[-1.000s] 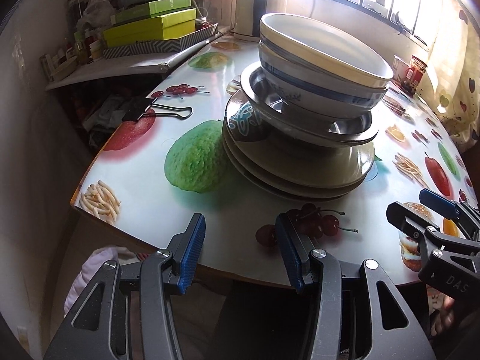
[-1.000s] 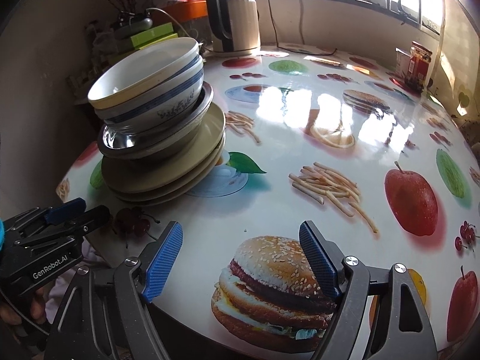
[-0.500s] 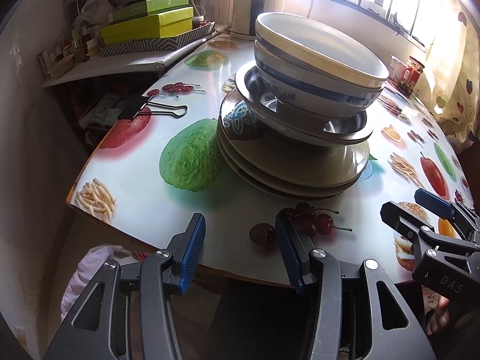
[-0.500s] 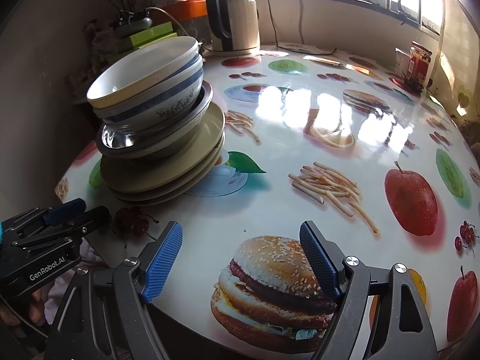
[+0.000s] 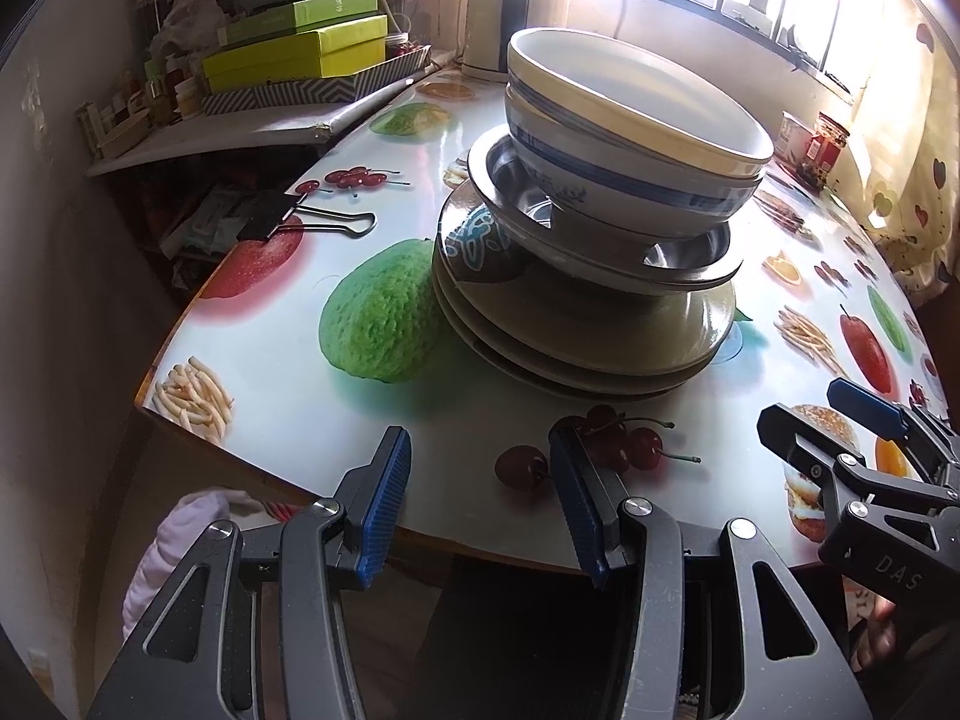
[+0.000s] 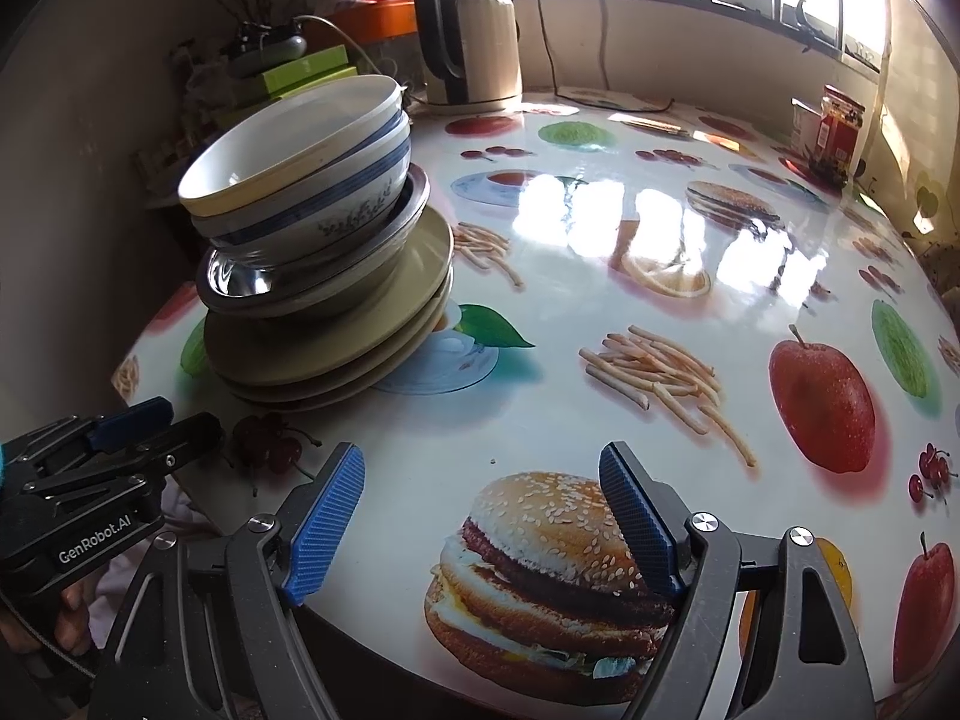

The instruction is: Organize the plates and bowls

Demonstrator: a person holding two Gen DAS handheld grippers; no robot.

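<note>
One stack of dishes stands near the table's left front corner. Several beige plates lie at the bottom, a steel dish on them, a blue-banded white bowl in it, and a cream bowl on top. My left gripper is open and empty at the table's front edge, short of the stack. My right gripper is open and empty over the front edge, to the right of the stack.
The table has a glossy cloth printed with food pictures. A black binder clip lies left of the stack. A kettle stands at the back, jars at the back right. Green boxes sit on a side shelf.
Both grippers have stayed open. The left wrist view has shifted slightly, so the stack sits a little higher and to the left in it. The dishes have not moved.
</note>
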